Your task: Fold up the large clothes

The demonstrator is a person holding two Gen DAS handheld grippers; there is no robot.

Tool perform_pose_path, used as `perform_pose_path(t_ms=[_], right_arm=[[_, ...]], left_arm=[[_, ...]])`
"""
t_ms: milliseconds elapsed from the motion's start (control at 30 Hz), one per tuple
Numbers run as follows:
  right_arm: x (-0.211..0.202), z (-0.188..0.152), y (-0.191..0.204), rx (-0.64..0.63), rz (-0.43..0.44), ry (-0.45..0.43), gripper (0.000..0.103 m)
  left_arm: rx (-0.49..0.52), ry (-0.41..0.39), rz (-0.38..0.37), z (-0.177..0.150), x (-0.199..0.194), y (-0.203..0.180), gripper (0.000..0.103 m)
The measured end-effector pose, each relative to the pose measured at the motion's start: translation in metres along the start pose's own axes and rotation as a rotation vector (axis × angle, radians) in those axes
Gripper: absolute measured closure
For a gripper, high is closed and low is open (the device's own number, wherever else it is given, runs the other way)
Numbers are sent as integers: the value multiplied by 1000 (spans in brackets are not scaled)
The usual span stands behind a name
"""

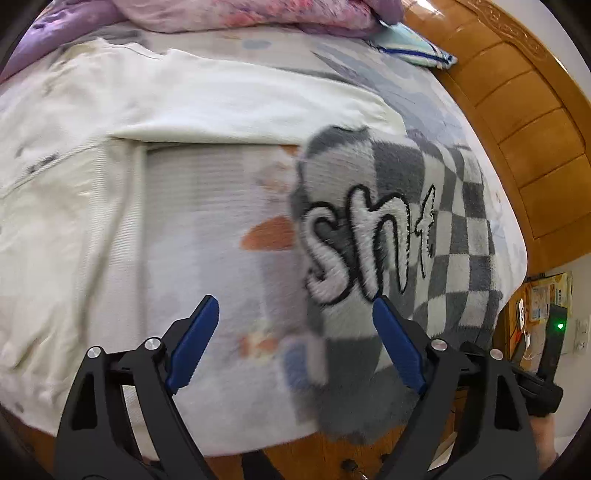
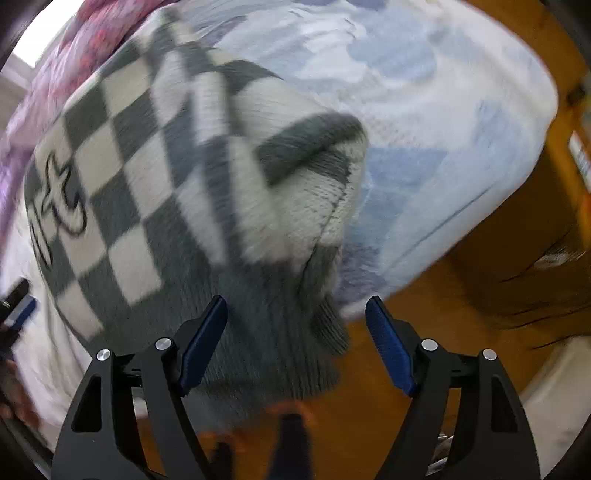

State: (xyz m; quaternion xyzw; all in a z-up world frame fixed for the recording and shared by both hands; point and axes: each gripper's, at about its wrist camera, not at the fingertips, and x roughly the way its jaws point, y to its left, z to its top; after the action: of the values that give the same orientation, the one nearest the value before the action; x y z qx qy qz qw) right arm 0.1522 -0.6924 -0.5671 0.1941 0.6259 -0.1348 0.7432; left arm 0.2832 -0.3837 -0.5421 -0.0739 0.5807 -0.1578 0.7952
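A grey and white checkered knit sweater (image 1: 413, 229) with fuzzy white letters lies on the bed, partly folded, its grey hem near the bed's front edge. It also fills the right wrist view (image 2: 177, 177), a folded sleeve on top. A cream knit garment (image 1: 110, 192) lies to its left on the bed. My left gripper (image 1: 295, 325) is open and empty above the sheet, its right finger at the sweater's left edge. My right gripper (image 2: 295, 321) is open and empty above the sweater's grey ribbed hem (image 2: 288, 354).
The bed sheet (image 1: 221, 258) is pale with printed patches. Pink and purple bedding (image 1: 229, 14) is piled at the back. A wooden headboard (image 1: 517, 110) runs along the right. A small blue-edged pillow (image 1: 413, 48) lies near it. Wooden floor (image 2: 461, 295) shows below the bed edge.
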Motion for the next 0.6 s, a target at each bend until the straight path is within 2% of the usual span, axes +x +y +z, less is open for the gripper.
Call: perform_pose_path(t_ms=[67,167,400,500,600], right_arm=[[-15,-6,13,-62,-47,-15,28],[-52,-17,49,-167,-59,-63,28],[-119,-28,160,-268,106,-152,28],[-148,-37,203,-294,120,-184,28],[-185,-57,245,-329,112,-230,20]], left_arm=[[3,-20,43,-7,-26,10,14],[10,-55,120,-12,-62,18,11],[1,-162,197,-18,-150,45,6],[-12,-207,208,-21,-192,63,5],[-13,-261,224,-28,-238,80,5]])
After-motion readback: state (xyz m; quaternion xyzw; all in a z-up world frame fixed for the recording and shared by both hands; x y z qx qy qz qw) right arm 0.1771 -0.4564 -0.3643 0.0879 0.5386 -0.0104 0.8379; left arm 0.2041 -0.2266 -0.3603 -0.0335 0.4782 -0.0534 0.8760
